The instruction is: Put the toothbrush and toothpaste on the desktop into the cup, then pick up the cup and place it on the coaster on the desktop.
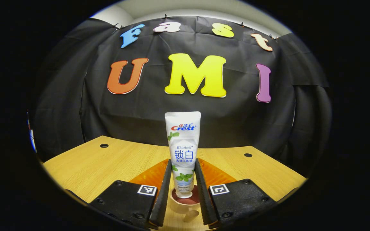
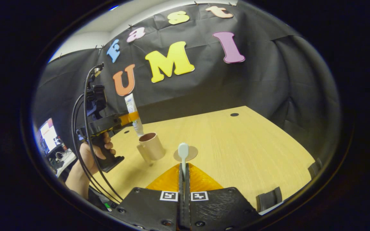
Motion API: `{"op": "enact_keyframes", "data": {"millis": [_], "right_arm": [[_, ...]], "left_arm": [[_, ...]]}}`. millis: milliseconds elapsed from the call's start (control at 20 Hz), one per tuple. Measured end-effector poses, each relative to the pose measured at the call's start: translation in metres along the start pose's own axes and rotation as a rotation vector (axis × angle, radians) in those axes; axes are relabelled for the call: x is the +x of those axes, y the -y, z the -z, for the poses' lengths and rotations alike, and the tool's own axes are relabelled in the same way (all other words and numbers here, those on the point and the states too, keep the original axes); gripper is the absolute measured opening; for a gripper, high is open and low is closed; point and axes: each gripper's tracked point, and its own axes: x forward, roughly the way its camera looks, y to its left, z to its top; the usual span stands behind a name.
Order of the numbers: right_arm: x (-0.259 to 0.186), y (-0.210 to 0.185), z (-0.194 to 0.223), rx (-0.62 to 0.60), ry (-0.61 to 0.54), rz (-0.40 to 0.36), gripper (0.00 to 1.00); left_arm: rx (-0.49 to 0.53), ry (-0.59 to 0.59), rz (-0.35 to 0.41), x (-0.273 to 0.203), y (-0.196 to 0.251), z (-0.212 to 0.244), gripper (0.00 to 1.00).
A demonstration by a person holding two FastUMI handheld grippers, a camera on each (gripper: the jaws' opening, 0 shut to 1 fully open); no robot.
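Now, in the left gripper view, the left gripper point(image 1: 184, 179) sits at the bottom centre of the frame, and its two fingers press on both sides of the toothpaste point(image 1: 183, 150). The tube stands upright, with the flat end up and the cap end down, and its lower end is just above or just inside the mouth of the cup point(image 1: 185, 202), which shows low in the frame between the fingers. Behind it the wooden desktop point(image 1: 108, 160) spreads across the lower half of the frame.

In the right gripper view, the right gripper point(image 2: 183, 166) is at the bottom centre, with its fingers pressed together on the handle of the toothbrush point(image 2: 183, 154). The brush head points away from the camera and lies in front of the round coaster point(image 2: 192, 153) on the desktop. Left of the coaster stands the cup point(image 2: 151, 147). At the left of the frame, a hand point(image 2: 92, 154) holds the left gripper above the cup.
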Motion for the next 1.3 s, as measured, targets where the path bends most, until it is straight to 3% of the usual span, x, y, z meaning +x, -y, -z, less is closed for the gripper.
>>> {"op": "enact_keyframes", "data": {"millis": [450, 550, 650, 700, 800, 1300], "right_arm": [[0.000, -0.002, 0.002, -0.016, -0.005, 0.004, 0.00], [0.002, -0.005, 0.003, -0.021, -0.009, -0.001, 0.00], [0.004, -0.009, 0.003, -0.039, -0.011, -0.012, 0.00], [0.005, -0.011, 0.000, -0.052, -0.006, -0.017, 0.00], [0.011, -0.018, -0.012, -0.083, 0.014, -0.026, 0.00], [0.095, -0.102, -0.106, -0.233, 0.162, -0.124, 0.00]], "left_arm": [[0.009, 0.023, -0.007, 0.001, -0.002, -0.008, 0.44], [0.013, 0.008, -0.007, 0.000, -0.004, -0.006, 0.54], [0.012, 0.001, 0.005, -0.004, -0.004, -0.005, 0.70], [0.011, 0.008, -0.005, -0.007, -0.007, -0.007, 0.89], [0.001, 0.028, -0.003, -0.014, -0.011, -0.013, 1.00], [0.013, 0.030, -0.033, -0.073, -0.059, 0.001, 0.99]]}}
